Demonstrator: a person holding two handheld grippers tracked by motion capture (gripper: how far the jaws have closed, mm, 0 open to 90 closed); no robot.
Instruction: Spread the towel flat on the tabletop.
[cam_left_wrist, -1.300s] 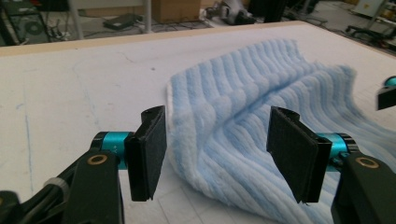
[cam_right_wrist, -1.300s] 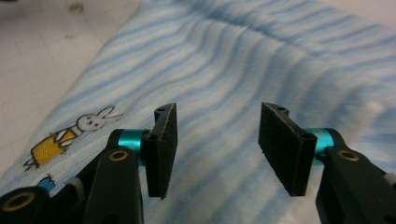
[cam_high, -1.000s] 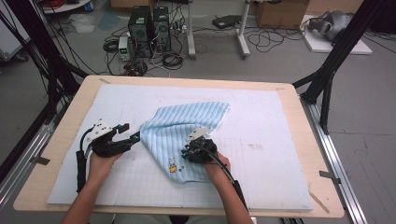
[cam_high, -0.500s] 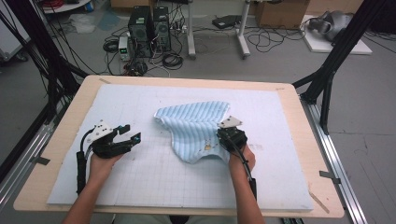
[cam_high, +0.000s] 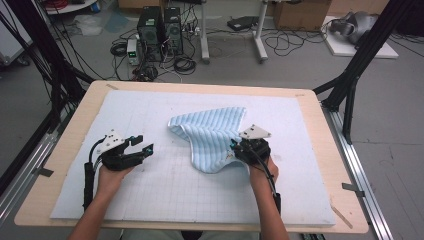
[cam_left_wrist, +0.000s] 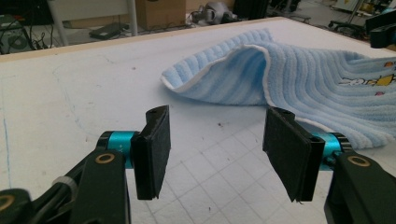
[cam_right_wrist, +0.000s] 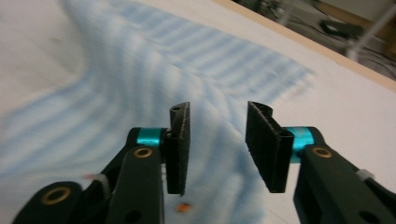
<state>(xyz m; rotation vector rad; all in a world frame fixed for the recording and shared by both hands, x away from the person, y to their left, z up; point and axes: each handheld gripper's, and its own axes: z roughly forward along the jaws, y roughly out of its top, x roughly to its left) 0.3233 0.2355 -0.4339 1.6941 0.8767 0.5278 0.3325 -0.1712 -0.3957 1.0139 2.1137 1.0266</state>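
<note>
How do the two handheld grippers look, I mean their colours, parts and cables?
Both the left gripper and the right gripper have black bodies with brass-coloured pivot pins, turquoise metal collars and flat black padded jaws. Each carries a grey three-cornered plate on top and trails a black cable along the person's bare forearm. No sleeves show.

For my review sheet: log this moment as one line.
left gripper open, off towel | right gripper jaws just opening, nothing between, over blue towel | towel folded on mat
</note>
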